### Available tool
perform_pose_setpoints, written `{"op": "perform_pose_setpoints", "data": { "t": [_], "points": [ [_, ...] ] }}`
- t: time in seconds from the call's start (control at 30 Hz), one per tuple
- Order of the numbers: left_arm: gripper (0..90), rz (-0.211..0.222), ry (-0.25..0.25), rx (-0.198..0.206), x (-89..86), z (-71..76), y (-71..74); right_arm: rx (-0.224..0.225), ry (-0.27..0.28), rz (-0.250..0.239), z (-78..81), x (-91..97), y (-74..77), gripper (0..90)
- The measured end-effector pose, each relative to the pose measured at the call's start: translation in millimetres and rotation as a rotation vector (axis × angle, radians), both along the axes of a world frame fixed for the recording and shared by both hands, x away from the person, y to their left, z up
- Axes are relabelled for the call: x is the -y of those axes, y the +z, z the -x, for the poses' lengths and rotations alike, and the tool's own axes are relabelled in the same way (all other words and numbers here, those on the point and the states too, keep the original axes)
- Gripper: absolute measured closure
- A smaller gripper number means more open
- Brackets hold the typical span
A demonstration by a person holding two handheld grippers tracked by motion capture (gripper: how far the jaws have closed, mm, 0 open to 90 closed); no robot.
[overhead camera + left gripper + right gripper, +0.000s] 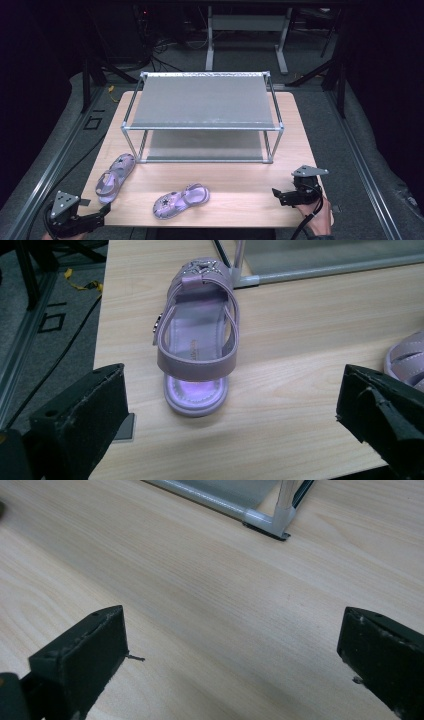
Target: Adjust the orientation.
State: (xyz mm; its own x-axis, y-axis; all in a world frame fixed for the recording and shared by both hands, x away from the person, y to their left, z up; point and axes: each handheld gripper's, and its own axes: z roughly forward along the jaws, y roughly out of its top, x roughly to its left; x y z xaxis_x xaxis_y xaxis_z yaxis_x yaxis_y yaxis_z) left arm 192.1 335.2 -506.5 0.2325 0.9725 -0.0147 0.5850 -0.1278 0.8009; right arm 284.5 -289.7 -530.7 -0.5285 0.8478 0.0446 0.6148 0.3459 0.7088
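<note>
Facing left sandal (197, 335), left tongs (227, 415) open, empty.

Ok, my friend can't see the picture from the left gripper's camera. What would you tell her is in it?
A purple sandal lies on a wooden table, heel toward the camera, between the left gripper's two open black jaws. Part of a second sandal peeks in at the right, and a metal rack's corner stands behind.

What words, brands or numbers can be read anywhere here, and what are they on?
Nothing can be read.
Printed mark on the insole of the left sandal: too small and blurred to read.
Other sandal, shoe rack, table: no lettering visible.
</note>
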Motion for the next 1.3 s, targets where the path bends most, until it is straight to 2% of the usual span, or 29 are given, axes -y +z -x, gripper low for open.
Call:
{"op": "perform_pose_setpoints", "data": {
  "t": [0.03, 0.07, 0.13, 0.17, 0.2, 0.4, 0.43, 0.53, 0.73, 0.83, 0.93, 1.03, 1.2, 1.3],
  "points": [
    [0.0, 0.002, -0.003, -0.002, 0.2, -0.6, 0.1, 0.001, 0.001, -0.001, 0.0, -0.5, 0.6, 0.0],
    [0.0, -0.001, -0.001, -0.002, 0.6, -1.1, 0.1, -0.029, 0.015, 0.015, 0.8, 0.2, 4.1, 0.0],
    [0.0, -0.004, -0.002, -0.002, 0.9, -1.5, 0.7, -0.027, 0.022, 0.004, 0.8, -0.3, 4.5, 0.0],
    [0.0, -0.008, -0.003, -0.005, 1.2, -1.5, 1.0, 0.003, 0.024, -0.026, 0.2, -2.0, 2.4, 0.0],
    [0.0, -0.009, -0.001, -0.002, 1.8, -1.4, 0.8, -0.004, 0.012, 0.004, 1.0, -4.3, 4.6, 0.0],
    [0.0, -0.016, 0.006, -0.006, 4.0, -3.8, 0.7, 0.006, 0.014, -0.006, 0.0, -9.0, 3.9, 0.0],
    [0.0, -0.024, 0.012, -0.008, 4.1, -4.0, 0.9, 0.008, 0.000, 0.011, 0.1, -10.4, 4.7, 0.0],
    [0.0, -0.027, 0.027, -0.012, 3.4, -5.4, 0.8, 0.008, 0.013, -0.006, -0.5, -12.6, 5.2, 0.0],
    [0.0, -0.023, 0.066, -0.005, 4.4, -7.5, -0.3, 0.006, 0.006, -0.018, 0.4, -12.6, 8.7, 0.0],
    [0.0, -0.033, 0.065, -0.012, 6.1, -10.5, -5.1, -0.004, 0.019, -0.008, 0.9, -14.1, 8.0, 0.0],
    [0.0, -0.037, 0.053, -0.012, 6.9, -18.1, -10.9, -0.003, 0.013, -0.010, 1.3, -14.5, 6.2, 0.0],
    [0.0, -0.042, 0.053, -0.029, 4.6, -30.5, -17.8, -0.015, 0.015, -0.013, 1.2, -15.6, 2.9, 0.0],
    [0.0, -0.019, 0.059, -0.051, -0.3, -53.9, -33.0, -0.019, -0.001, -0.007, 1.6, -14.6, 0.7, 0.0],
    [0.0, -0.023, 0.052, -0.054, 2.0, -59.4, -35.4, -0.019, 0.010, -0.012, 2.3, -13.8, 0.6, 0.0]
  ]
}}
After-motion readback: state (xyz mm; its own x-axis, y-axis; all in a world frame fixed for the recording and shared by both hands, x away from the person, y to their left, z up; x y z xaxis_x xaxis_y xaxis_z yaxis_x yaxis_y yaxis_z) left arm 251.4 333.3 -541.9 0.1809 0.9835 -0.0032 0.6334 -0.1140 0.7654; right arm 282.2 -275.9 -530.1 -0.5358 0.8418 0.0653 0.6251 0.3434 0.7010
